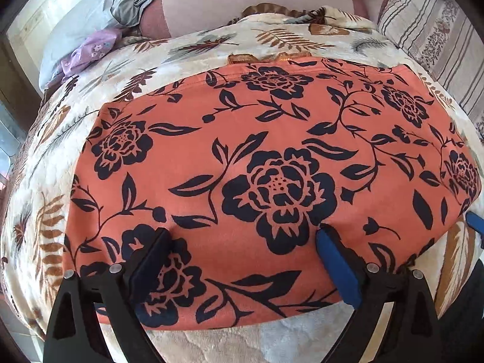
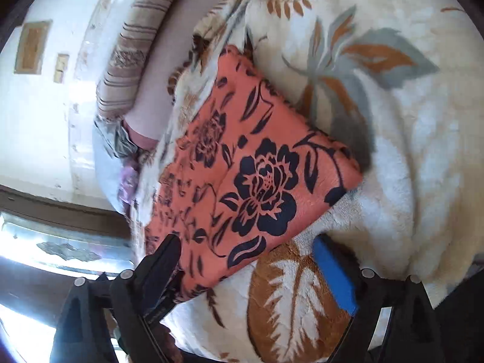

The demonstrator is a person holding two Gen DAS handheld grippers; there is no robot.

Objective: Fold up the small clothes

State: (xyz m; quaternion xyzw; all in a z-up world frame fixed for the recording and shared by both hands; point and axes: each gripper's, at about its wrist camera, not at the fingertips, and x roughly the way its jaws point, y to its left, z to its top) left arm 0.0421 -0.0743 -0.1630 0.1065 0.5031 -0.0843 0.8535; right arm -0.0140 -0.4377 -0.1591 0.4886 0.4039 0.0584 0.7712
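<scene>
Orange garment (image 1: pixel 257 166) lies flat on the leaf-print blanket (image 1: pixel 60 151), already a neat rectangle with straight edges, apparently folded at least once. Judgement: thin, soft, light cloth, no stiffness; it will drape and sag if lifted by one point, and may drag on the fleecy blanket pile. Best taken at two corners of one edge, pinching all layers together. Appearance: coral-orange ground, bold navy flower and vine print, smooth with a few shallow dimples. Left gripper (image 1: pixel 245 239): jaws wide apart, both tips resting on the cloth near its close edge. Right gripper (image 2: pixel 246 252): jaws also apart, straddling the garment's near corner, nothing pinched. Striped cushions (image 1: pixel 429 30) lie beyond.
</scene>
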